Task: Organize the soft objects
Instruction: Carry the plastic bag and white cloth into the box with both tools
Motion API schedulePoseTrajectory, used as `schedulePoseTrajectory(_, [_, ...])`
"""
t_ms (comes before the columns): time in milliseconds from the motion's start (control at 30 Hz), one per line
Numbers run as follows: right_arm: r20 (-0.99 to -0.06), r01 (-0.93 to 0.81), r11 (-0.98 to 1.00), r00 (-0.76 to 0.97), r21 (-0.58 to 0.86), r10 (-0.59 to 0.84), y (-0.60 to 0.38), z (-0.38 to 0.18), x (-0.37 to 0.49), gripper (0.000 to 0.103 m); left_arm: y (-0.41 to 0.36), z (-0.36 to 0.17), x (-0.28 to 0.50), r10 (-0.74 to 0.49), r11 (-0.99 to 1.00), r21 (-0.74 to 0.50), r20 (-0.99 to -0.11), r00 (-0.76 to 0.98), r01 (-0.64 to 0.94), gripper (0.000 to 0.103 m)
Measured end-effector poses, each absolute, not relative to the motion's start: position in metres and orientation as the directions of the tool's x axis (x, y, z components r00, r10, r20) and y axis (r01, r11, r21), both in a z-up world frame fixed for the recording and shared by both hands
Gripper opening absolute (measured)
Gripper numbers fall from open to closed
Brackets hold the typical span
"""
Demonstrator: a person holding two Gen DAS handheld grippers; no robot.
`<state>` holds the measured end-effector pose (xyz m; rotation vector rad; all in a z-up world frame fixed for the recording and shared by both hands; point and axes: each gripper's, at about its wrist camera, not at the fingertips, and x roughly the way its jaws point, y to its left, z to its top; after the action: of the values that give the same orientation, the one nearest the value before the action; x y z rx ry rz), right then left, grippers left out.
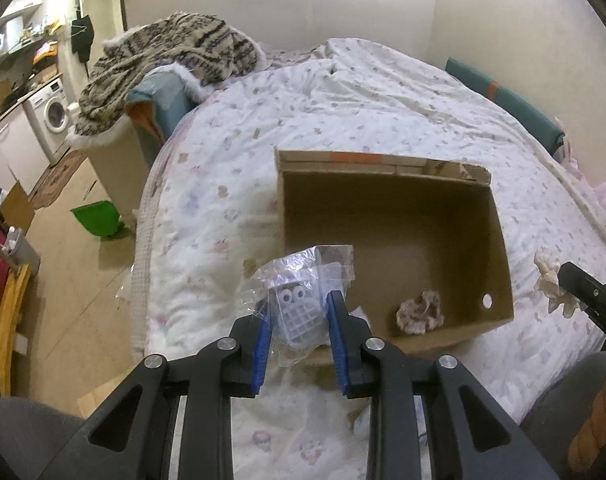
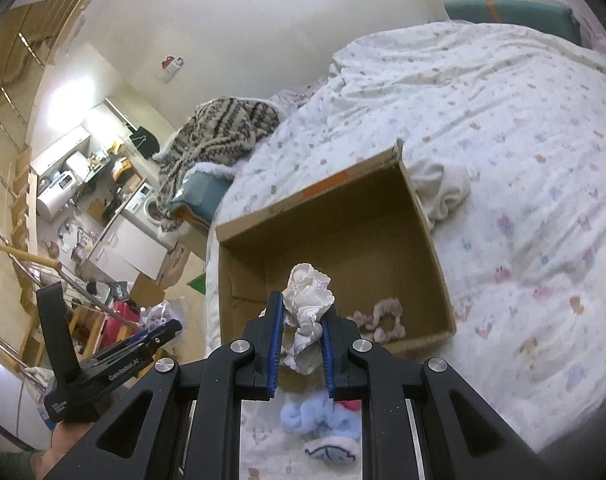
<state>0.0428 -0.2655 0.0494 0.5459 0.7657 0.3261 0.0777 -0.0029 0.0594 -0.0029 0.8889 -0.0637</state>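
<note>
Left tongs (image 1: 299, 322) clamped on a bagged toy (image 1: 301, 312): pale lavender figure with googly eyes in a clear plastic bag, pinched between the blue pads, held over the near left corner of the cardboard box (image 1: 499, 240). Right tongs (image 2: 302, 326) clamped on a crumpled white cloth (image 2: 307, 300), looks like a scalloped sock or similar, can't confirm, held above the box's near edge. Box sits open-topped on the bed (image 1: 223, 184), roughly mid-bed. Inside it, one pink scrunchie (image 1: 419, 312) lying on the box floor against the near wall. On the bed just below the right tongs: a light blue fuzzy scrunchie (image 2: 303, 416) and a small blue plush piece (image 2: 331, 454). Striped knit blanket (image 1: 171, 60) heaped at the bed's far left corner.
</note>
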Motion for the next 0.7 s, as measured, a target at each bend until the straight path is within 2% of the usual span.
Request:
schedulePoseTrajectory(367, [-0.572, -0.072, 0.815, 0.678, 0.575, 0.463, -0.272, 0.039, 0.078, 0.019, -0.036, 0.043, 0.118, -0.078, 0.993, -0.006, -0.782, 0.618, 0.118, 0.024])
schedulePoseTrajectory(700, [-0.615, -0.046, 0.822, 0.640, 0.568, 0.461, -0.265, 0.015, 0.109, 0.019, -0.052, 0.017, 0.142, -0.077, 0.989, 0.015, -0.802, 0.593, 0.148, 0.024])
